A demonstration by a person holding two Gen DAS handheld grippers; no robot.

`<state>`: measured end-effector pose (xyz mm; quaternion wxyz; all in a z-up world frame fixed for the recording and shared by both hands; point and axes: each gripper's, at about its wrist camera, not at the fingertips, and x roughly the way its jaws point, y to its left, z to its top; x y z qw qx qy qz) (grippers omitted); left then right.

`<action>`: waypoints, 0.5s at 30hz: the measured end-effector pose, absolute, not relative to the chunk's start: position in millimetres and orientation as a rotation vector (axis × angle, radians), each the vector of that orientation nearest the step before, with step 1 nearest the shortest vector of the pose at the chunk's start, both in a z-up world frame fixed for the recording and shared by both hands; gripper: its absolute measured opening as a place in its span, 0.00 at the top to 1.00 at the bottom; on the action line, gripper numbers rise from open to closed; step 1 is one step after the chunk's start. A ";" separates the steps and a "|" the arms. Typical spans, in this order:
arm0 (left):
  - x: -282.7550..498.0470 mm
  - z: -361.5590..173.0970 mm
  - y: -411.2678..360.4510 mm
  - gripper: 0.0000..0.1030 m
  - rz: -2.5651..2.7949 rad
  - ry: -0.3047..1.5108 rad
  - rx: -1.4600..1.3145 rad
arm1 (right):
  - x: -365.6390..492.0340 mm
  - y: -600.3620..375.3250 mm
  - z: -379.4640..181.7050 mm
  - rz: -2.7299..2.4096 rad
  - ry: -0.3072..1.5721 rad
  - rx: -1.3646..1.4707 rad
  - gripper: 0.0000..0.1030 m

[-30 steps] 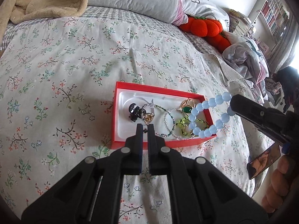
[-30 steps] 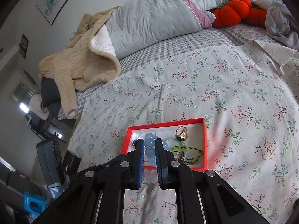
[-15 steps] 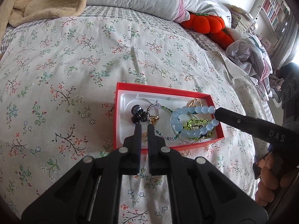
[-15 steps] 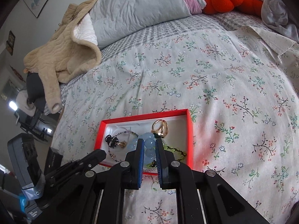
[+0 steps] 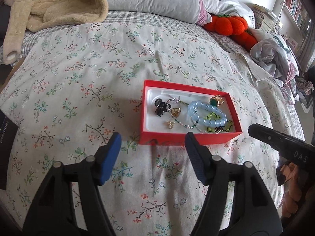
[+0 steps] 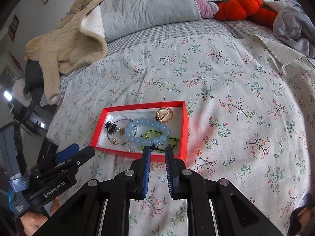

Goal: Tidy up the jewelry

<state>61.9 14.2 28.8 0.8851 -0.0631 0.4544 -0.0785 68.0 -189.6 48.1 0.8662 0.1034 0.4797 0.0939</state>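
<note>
Blue bead bracelet is down in the red box; you are between picks.

Left wrist view: your left gripper has just been opening and now stands spread wide with nothing between its pads, the near wall of the red jewelry box just ahead of it. The blue bead bracelet lies inside, ahead and to its right, over the green bead bracelet.
Right wrist view: your right gripper shows a narrow gap, pinching nothing, tips at the box's near wall, the blue bracelet just beyond. Next, I judge, choose one tangled piece and close on it alone.
</note>
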 end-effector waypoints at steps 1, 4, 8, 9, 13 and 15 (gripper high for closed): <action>57.0 28.6 15.3 0.26 -0.143 0.944 -0.126 | 63.2 -188.9 47.1 0.196 1.009 0.207 0.84; 41.9 26.7 15.9 0.20 -0.098 0.942 -0.086 | 49.6 -186.9 43.6 0.194 1.021 0.174 0.80; 22.7 22.9 15.8 0.05 -0.074 0.963 -0.049 | 29.1 -186.5 41.5 0.185 1.009 0.150 0.25; 17.9 23.0 16.2 0.01 -0.066 0.958 -0.043 | 23.3 -187.1 42.0 0.181 0.992 0.146 0.20; 3.1 21.8 17.5 0.01 -0.048 0.957 -0.026 | 4.7 -187.1 38.8 0.163 0.974 0.110 0.19; -1.9 19.4 17.8 0.01 -0.049 0.965 -0.021 | -2.3 -188.4 34.2 0.144 0.970 0.109 0.18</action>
